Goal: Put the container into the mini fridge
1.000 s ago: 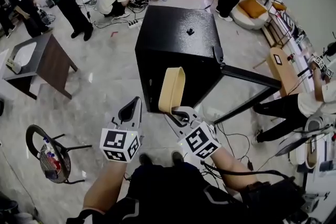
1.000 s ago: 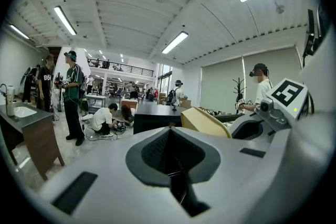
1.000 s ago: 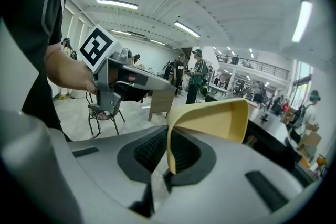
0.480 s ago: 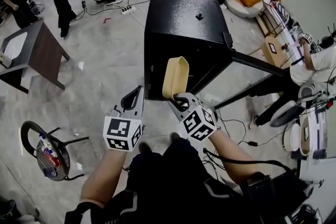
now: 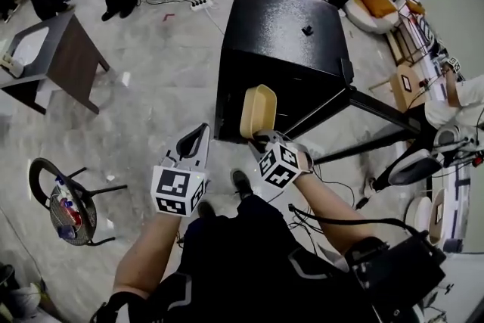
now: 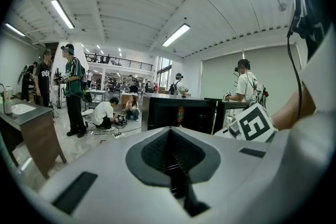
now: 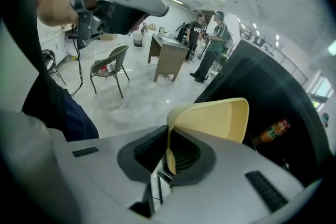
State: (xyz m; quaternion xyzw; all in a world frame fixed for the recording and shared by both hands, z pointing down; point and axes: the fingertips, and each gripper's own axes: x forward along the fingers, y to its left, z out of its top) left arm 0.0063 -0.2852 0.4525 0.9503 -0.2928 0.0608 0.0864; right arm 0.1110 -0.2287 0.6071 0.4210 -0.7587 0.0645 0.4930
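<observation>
Container (image 5: 258,110) lower, nearer mini fridge (image 5: 287,34), pinched in right tool (image 5: 262,137); left tool (image 5: 198,132) pressed together.

Nice and bright all over, with even light from long ceiling strip lights (image 6: 176,35) that leave soft glare patches on the glossy floor (image 5: 151,125) and a speckly sheen on the black mini fridge (image 5: 280,19). Heavy fisheye bending at the edges and black corners in both gripper views. Anything right up against those lenses goes soft.

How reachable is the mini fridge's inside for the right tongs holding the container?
Probably yes: the door is open, and nothing shows between the container in the right tongs and the mini fridge.
</observation>
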